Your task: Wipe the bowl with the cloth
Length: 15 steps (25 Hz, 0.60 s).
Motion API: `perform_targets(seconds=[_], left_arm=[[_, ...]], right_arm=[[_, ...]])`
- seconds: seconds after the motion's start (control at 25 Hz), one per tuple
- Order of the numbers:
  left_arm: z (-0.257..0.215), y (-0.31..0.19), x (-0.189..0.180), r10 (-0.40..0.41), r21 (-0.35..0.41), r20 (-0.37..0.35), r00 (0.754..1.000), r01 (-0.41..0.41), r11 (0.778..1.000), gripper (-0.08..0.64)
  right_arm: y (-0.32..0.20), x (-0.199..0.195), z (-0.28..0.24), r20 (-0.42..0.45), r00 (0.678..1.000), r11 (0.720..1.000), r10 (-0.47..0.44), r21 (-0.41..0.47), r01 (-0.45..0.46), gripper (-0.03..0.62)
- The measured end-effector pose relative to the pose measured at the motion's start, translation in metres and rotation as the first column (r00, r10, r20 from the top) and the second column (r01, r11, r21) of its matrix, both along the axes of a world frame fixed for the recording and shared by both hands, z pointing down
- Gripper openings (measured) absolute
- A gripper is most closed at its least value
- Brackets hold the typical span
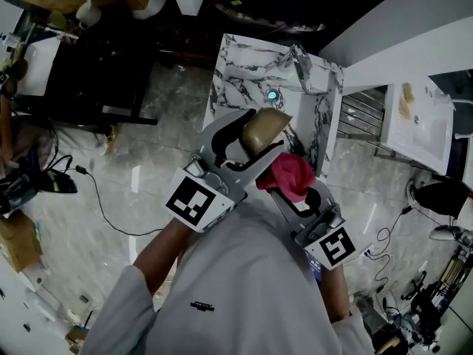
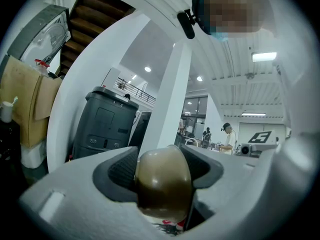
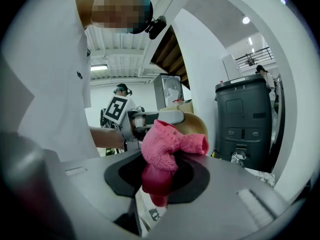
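A tan-brown bowl (image 1: 264, 128) is held up in the air, my left gripper (image 1: 247, 140) shut on its rim. In the left gripper view the bowl (image 2: 162, 181) fills the gap between the jaws. A pink cloth (image 1: 288, 174) is bunched in my right gripper (image 1: 284, 187), which is shut on it just right of and below the bowl. In the right gripper view the cloth (image 3: 167, 151) sticks up from the jaws, with the bowl (image 3: 192, 124) and my left gripper (image 3: 150, 120) close behind it. I cannot tell whether cloth and bowl touch.
Below stands a white marbled counter (image 1: 244, 69) with a small sink and drain (image 1: 273, 95). A white appliance (image 1: 417, 117) is at the right. Cables (image 1: 103, 205) trail over the pale floor. A dark bin (image 3: 243, 119) stands nearby.
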<state>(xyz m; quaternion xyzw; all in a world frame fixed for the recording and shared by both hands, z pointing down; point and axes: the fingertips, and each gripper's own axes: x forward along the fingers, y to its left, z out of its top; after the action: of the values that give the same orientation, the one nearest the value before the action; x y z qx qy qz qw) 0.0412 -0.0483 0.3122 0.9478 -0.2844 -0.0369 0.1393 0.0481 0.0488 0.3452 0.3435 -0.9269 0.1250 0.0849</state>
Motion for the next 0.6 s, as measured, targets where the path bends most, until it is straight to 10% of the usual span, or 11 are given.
perform_targets(seconds=[0.6], left_arm=[[0.006, 0.003, -0.027, -0.053, -0.019, 0.044, 0.998, 0.054, 0.998, 0.276]], right_arm=[[-0.045, 0.045, -0.032, 0.023, 0.983, 0.977, 0.181, 0.114, -0.183, 0.098]])
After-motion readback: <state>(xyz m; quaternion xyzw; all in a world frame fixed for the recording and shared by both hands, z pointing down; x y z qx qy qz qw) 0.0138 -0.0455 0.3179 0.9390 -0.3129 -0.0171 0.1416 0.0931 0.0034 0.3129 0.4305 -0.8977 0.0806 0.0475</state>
